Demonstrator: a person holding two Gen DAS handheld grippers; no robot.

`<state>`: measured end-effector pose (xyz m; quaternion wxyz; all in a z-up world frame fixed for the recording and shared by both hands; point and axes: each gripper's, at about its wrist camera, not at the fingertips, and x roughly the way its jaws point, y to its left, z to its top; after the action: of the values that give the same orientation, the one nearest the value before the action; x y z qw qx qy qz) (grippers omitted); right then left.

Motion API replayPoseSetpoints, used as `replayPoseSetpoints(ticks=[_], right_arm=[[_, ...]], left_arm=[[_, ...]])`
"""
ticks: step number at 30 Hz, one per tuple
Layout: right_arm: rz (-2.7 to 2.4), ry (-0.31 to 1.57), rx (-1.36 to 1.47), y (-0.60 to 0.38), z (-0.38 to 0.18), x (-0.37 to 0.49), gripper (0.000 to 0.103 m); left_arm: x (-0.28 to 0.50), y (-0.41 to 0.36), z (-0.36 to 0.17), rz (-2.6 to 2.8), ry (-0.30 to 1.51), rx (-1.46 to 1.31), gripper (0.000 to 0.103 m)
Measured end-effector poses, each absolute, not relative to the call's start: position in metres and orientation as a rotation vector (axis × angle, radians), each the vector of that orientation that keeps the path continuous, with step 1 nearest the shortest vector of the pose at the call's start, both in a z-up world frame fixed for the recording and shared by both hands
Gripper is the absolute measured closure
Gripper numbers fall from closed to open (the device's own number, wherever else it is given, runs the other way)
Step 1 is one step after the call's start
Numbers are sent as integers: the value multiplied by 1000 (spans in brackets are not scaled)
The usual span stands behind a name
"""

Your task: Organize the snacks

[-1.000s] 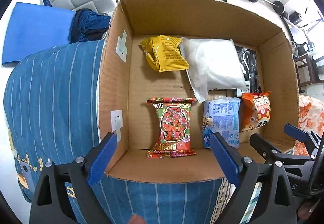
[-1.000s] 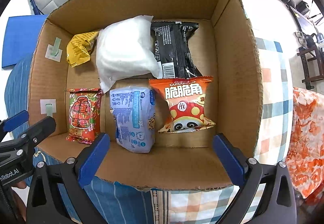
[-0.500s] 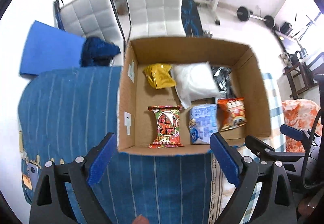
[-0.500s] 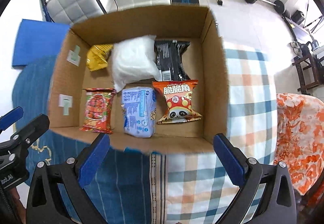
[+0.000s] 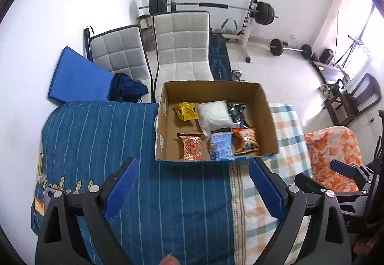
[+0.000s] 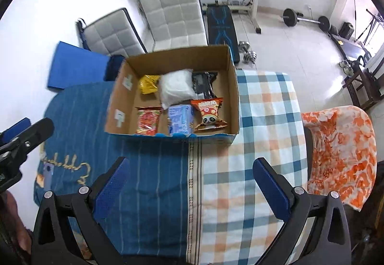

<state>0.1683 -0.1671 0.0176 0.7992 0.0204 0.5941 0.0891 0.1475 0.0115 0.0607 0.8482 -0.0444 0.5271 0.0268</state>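
An open cardboard box (image 5: 270,121) (image 6: 234,87) sits on a cloth-covered surface and holds several snack packs in two rows. The front row has a red pack (image 5: 190,150) (image 6: 148,120), a pale blue pack (image 5: 220,148) (image 6: 180,121) and an orange pack (image 5: 246,140) (image 6: 208,112). Behind them lie a yellow pack (image 5: 184,110), a white bag (image 5: 214,115) (image 6: 176,87) and a black pack (image 6: 204,81). My left gripper (image 5: 194,188) is open and empty, well short of the box. My right gripper (image 6: 192,185) is open and empty too, also held back from the box.
A blue striped cloth (image 5: 96,135) and a checked cloth (image 6: 266,106) cover the surface. An orange patterned cloth (image 6: 340,145) lies at the right. Two padded chairs (image 5: 182,49), a blue mat (image 5: 76,78) and a barbell rack (image 5: 256,10) stand beyond.
Both grippers have pulled back and up from the box, so it looks much smaller and the room behind it now shows. The packs have not moved.
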Motion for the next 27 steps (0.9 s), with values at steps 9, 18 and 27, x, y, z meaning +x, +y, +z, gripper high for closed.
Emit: replayPoseSetpoints(ticks=[9, 18, 27], right_arm=[[205, 1197, 52, -175, 80, 113, 0], [238, 1161, 54, -174, 117, 69, 0], [175, 1097, 39, -180, 133, 65, 0]], left_arm=[[105, 2, 87, 33, 1099, -91, 9], [75, 4, 104, 86, 1060, -73, 9], [71, 1, 112, 82, 1035, -79, 9]])
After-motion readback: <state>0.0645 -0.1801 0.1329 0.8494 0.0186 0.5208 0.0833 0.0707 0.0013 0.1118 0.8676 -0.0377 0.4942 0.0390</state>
